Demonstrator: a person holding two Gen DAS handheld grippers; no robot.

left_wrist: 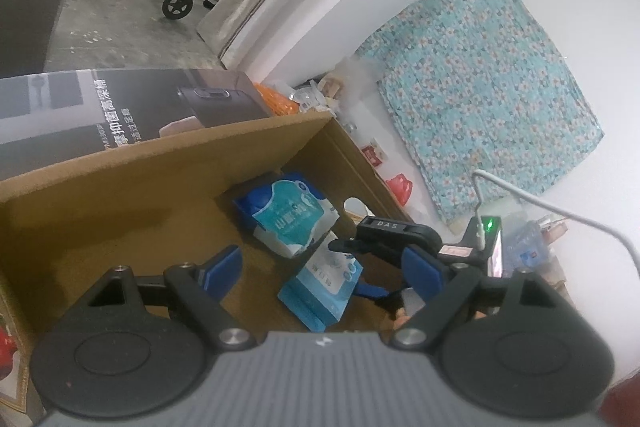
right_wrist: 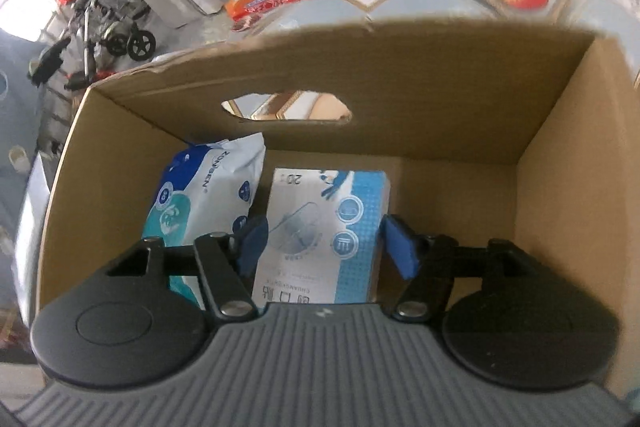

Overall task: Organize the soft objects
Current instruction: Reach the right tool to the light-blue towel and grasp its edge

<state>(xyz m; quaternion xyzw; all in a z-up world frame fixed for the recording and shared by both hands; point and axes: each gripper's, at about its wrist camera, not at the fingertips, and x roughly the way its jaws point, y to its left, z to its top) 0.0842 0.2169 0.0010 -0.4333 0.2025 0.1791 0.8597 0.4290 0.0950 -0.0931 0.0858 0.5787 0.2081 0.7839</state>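
Inside the open brown cardboard box [right_wrist: 440, 95] lie two soft packs side by side: a blue-and-white flat plastic pack printed with a mask drawing [right_wrist: 320, 227] and, just to its left against the box wall, a plump white-and-teal wipes pouch [right_wrist: 208, 195]. The right gripper [right_wrist: 320, 247] points steeply down into the box, its blue pads standing either side of the flat pack without pressing on it, so it holds nothing. The left gripper [left_wrist: 320, 267] hangs wide and empty above the box's near edge, looking in at the same two packs. Both packs probably weigh little and give under pressure; their glossy film looks slippery, so a pinch across the narrow width near the middle, or on a sealed end seam, would likely hold best. The near end of the flat pack is cut off by the right gripper's body, the pouch's lower part hides behind a finger, and the print on both is too blurred to read properly.
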